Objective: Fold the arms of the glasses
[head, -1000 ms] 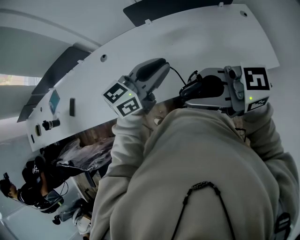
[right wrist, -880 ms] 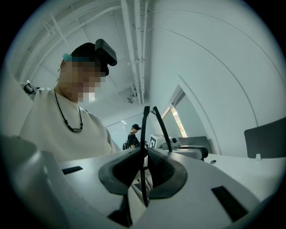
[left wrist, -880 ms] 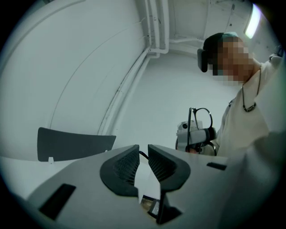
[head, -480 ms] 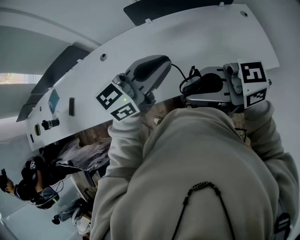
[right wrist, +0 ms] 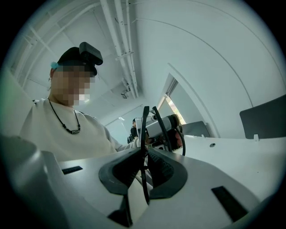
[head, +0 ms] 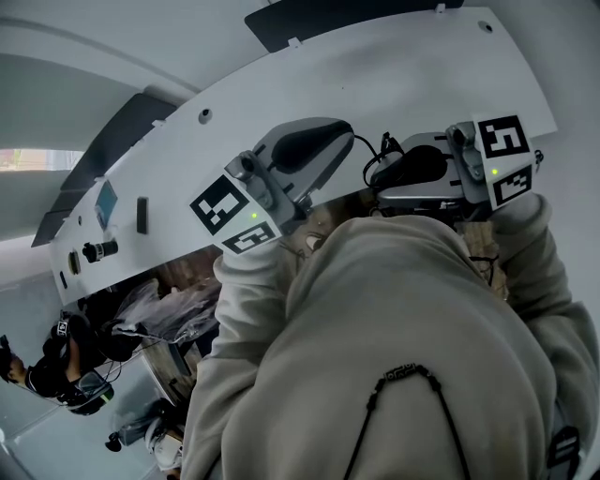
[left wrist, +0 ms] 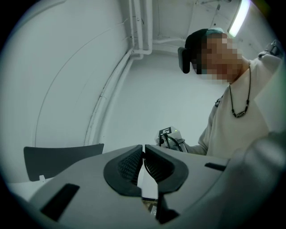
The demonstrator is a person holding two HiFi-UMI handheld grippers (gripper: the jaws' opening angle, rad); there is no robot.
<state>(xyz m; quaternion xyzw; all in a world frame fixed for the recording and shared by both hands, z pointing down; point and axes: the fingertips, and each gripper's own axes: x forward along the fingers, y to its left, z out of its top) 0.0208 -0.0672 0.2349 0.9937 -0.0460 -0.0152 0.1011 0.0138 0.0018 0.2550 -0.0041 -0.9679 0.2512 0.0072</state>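
Glasses (right wrist: pixel 145 123): held up in the air between my two grippers, in front of my chest and off the tabletop (head: pixel 394 66). I see only thin black strands. One rises straight from the right gripper's pads (right wrist: pixel 161 170), and another curves away toward the other gripper beyond. I cannot tell which strand is rim and which is arm.
Right gripper (right wrist: pixel 144 157): a narrow grip, its ribbed pads clamped on that thin black part of the glasses.
Left gripper (left wrist: pixel 143 154): narrow and closing — down to a slit. A thin dark line, by its look an arm of the glasses, runs in the slit against one pad.
Head view: both grippers are raised side by side at chest height, near each other. The left marker cube (head: pixel 225 208) and the right marker cube (head: pixel 504 141) face the camera. My beige sweatshirt (head: pixel 403 319) and its sleeves hide the jaws and the glasses here.
Tabletop: white with a few small holes — it lies beyond the grippers, with a dark panel (head: pixel 319 21) at its far edge.
Surroundings: other people (head: pixel 66 366) are low at the left of the head view.
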